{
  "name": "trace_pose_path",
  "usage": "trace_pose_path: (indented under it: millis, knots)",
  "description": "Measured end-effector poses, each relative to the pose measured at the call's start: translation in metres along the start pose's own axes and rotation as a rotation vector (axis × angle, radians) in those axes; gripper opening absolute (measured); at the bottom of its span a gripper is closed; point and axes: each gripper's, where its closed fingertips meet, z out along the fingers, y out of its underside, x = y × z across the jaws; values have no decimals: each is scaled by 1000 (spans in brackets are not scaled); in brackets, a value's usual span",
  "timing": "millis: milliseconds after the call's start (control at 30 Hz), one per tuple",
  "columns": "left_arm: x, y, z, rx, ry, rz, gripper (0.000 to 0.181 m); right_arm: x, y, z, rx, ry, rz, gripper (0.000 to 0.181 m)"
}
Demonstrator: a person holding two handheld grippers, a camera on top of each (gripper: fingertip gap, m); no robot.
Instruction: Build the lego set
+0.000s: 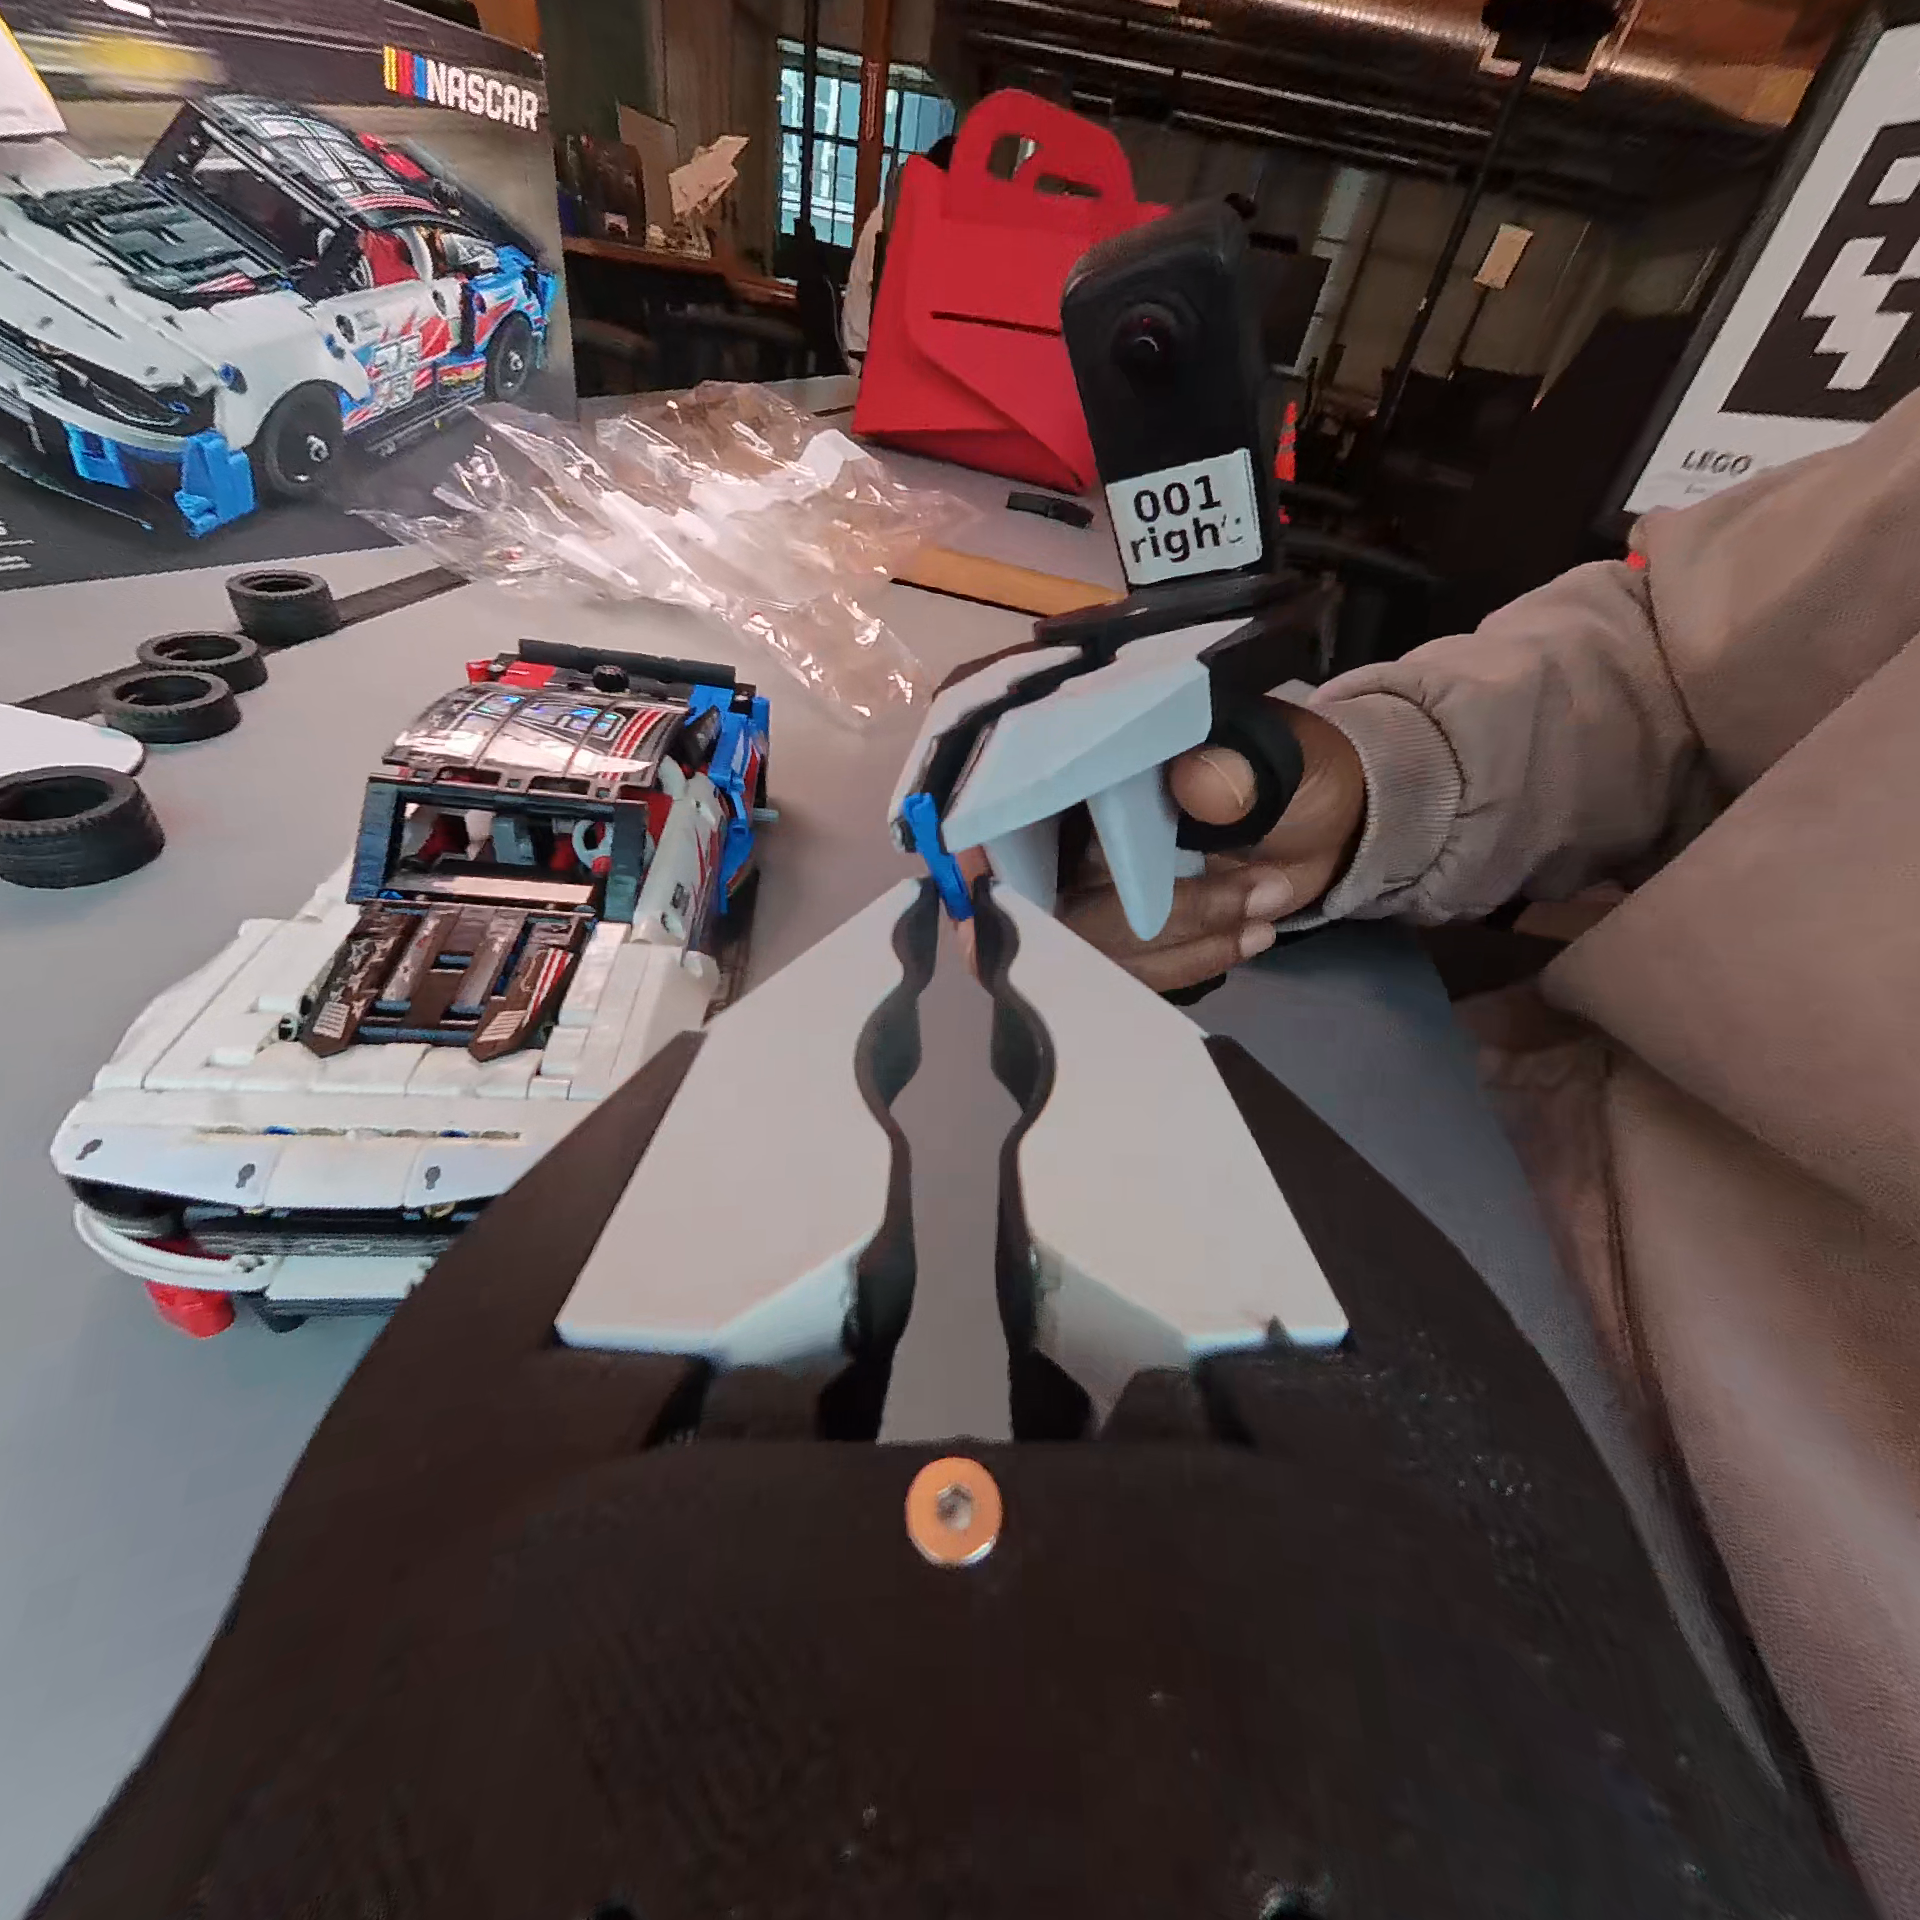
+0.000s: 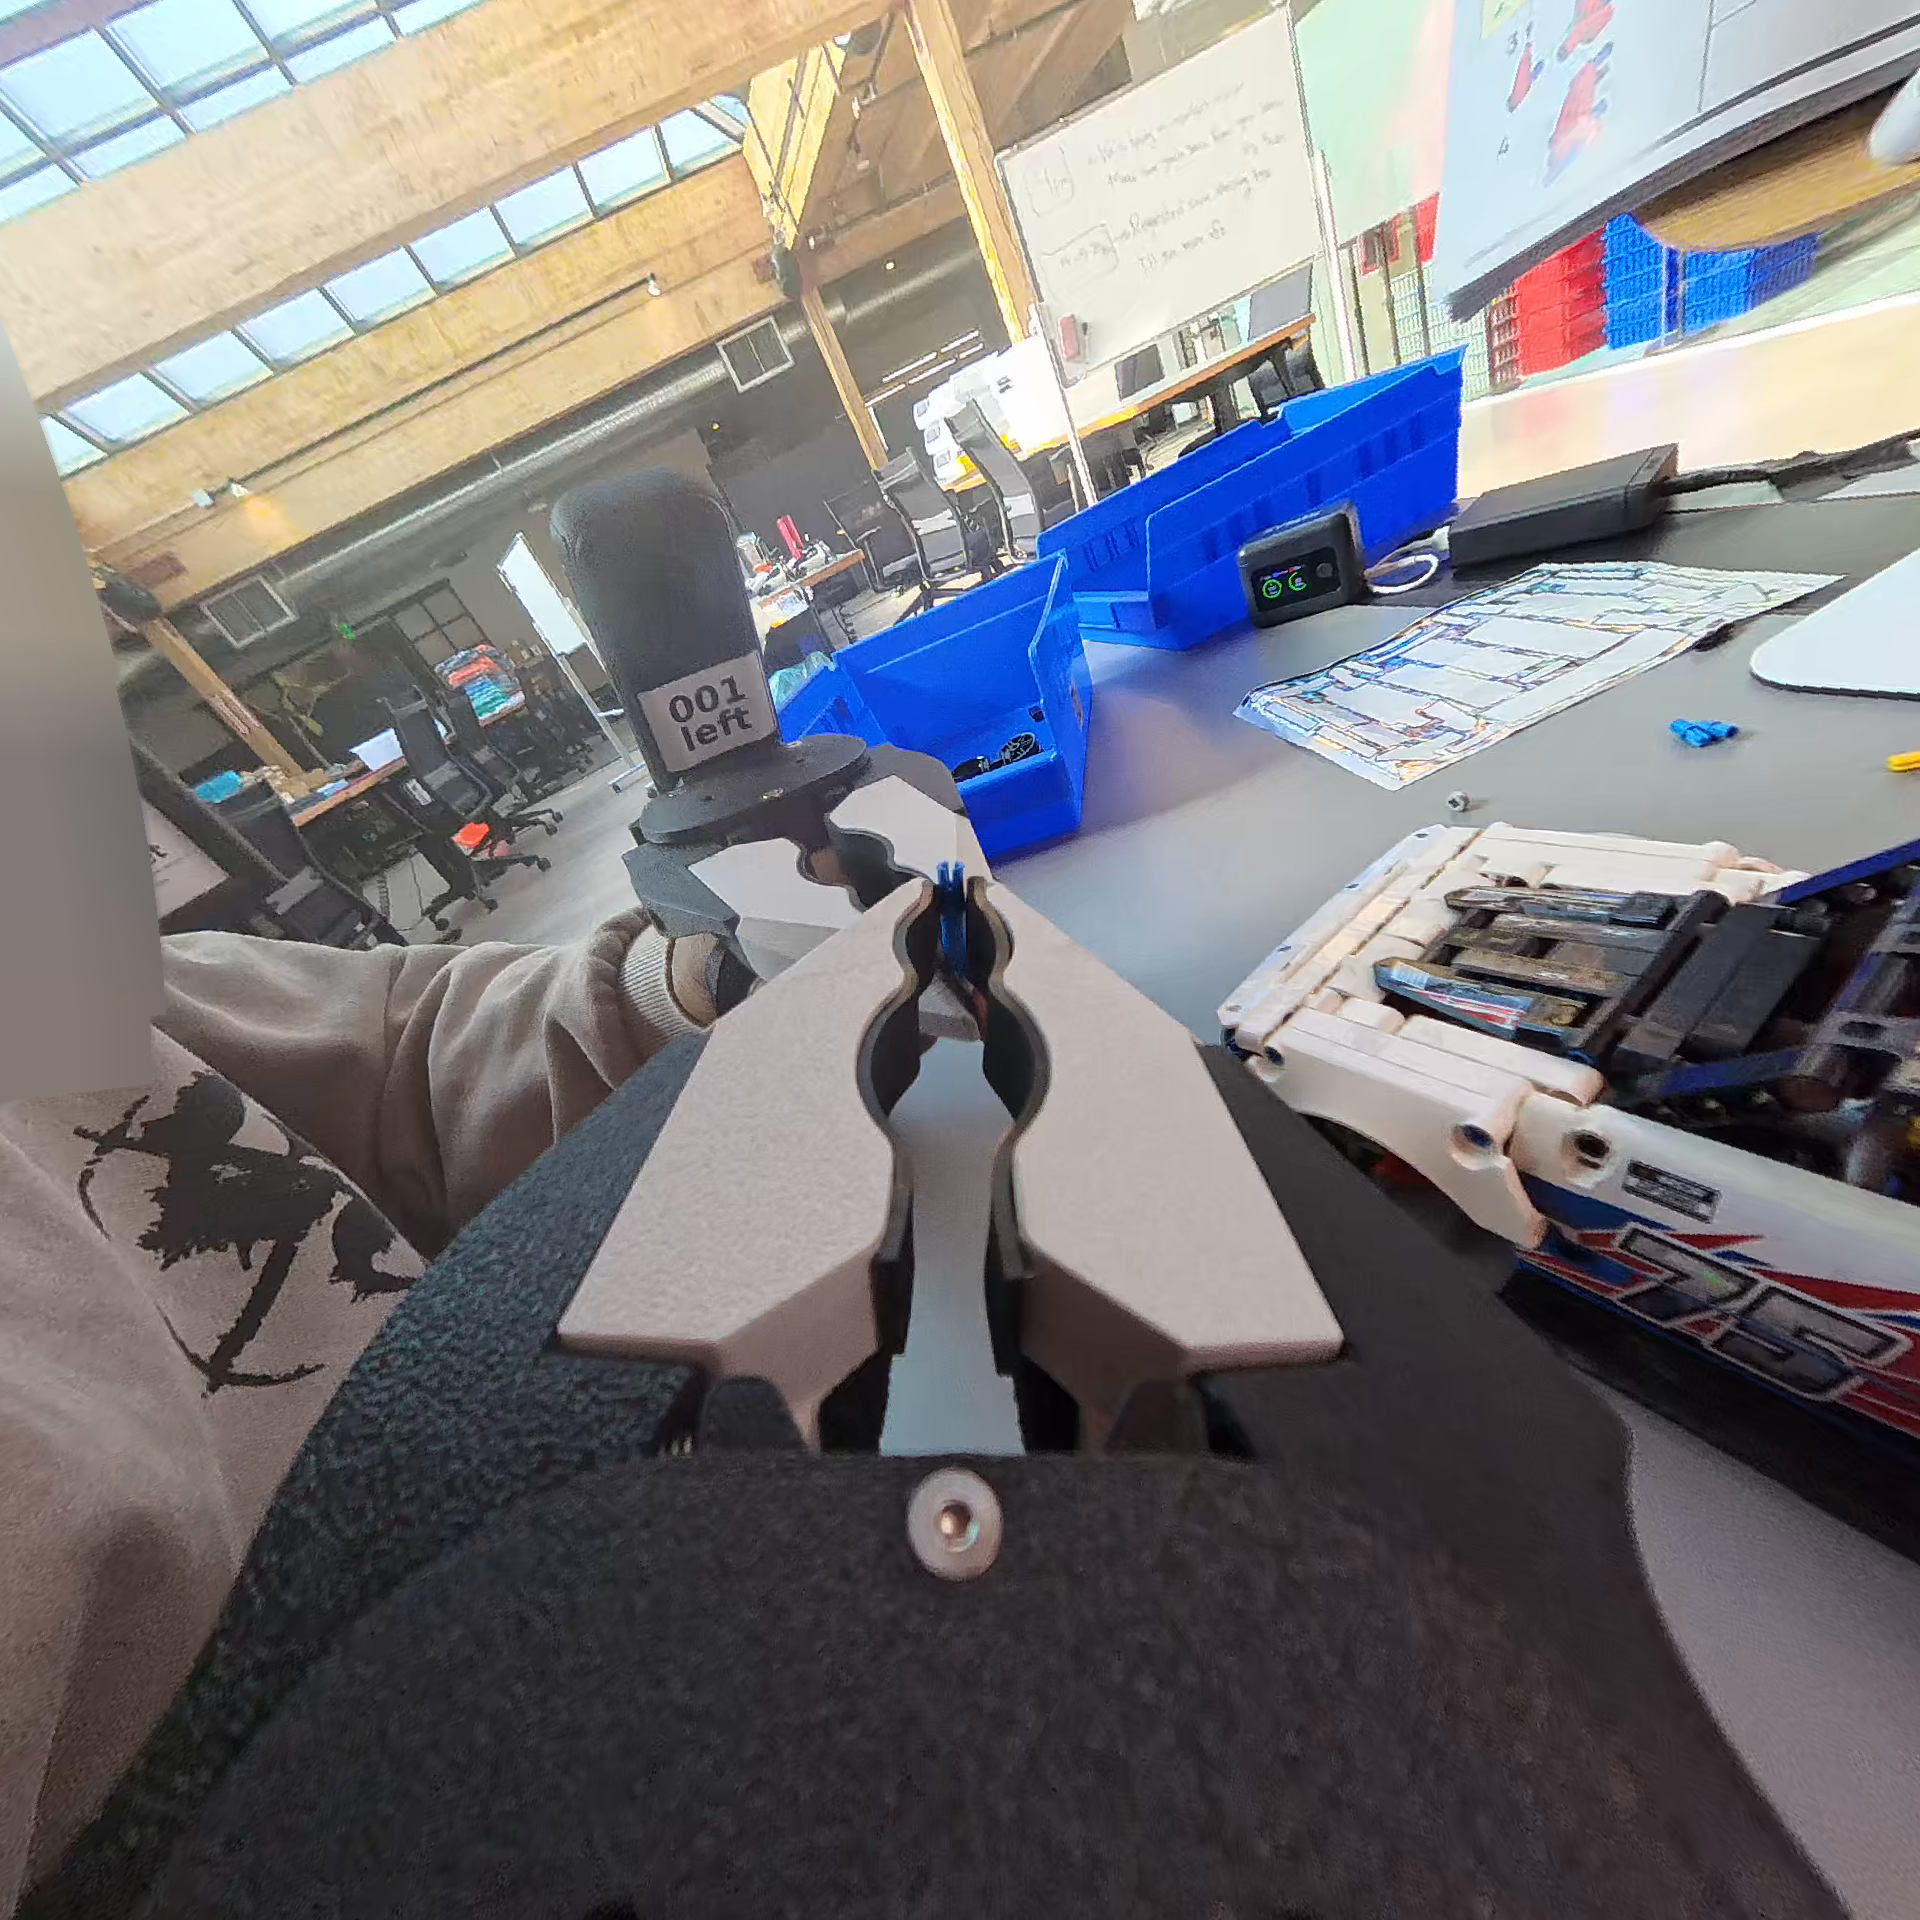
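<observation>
Closest in, left gripper (image 1: 951, 899): fingers drawn almost together, only a thin wavy slot between them, tips bracketing the lower end of a small blue piece (image 1: 940, 857). Cannot tell whether those tips truly pinch it or merely touch it. Meeting it tip to tip from the far side, right gripper (image 1: 914, 831), worked by a person's hand (image 1: 1226, 862), fingers clamped on the same blue piece, which stands upright and edge-on in its own wrist view. Held up in the air to the right of the Lego car (image 1: 436, 966), off the surface (image 1: 156, 1455), most likely so that one tool can steady the part while the other re-seats its hold or takes it over before fitting; too small a part to turn with one pair of fingers. Sits close by for that reason, it seems: car parked just left of the meeting tips, nose toward the left camera, bonnet and roof on, wheel arches apparently empty. Beyond the car to its left, four loose black tyres (image 1: 73, 826), laid out within reach and not yet mounted. Behind the car, the set's box (image 1: 260, 281) propped upright, probably as a reference, and an emptied clear plastic bag (image 1: 675, 509) pushed back out of the way. On the car's other side, a sticker sheet (image 2: 1507, 655), a few spare blue bits (image 2: 1702, 732), and blue bins (image 2: 977, 675) farther off.
</observation>
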Motion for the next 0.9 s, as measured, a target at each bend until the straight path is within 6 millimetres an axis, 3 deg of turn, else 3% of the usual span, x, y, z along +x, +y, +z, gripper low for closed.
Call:
trace_pose_path:
  millis: [33, 133, 333, 467, 633, 900]
  knots:
    - [-1, 2, 0, -16, -13, 21, 2, -1, 2, -2, -12, -14, -13, 2]
    - [5, 9, 2, -64, 9, 65, 2, -3, 10, -11, -135, -47, -117, 2]
    - [12, 34, 7, -231, 14, 263, 2, -5, 36, -25, -533, -107, -506, 4]
    - [14, 41, 8, -267, 23, 285, 2, -3, 47, -29, -706, -153, -621, 6]
    - [18, 47, 10, -290, 47, 282, 2, -2, 58, -30, -818, -192, -675, 4]
    - [18, 50, 10, -301, 62, 272, 2, -1, 58, -29, -849, -212, -703, 4]
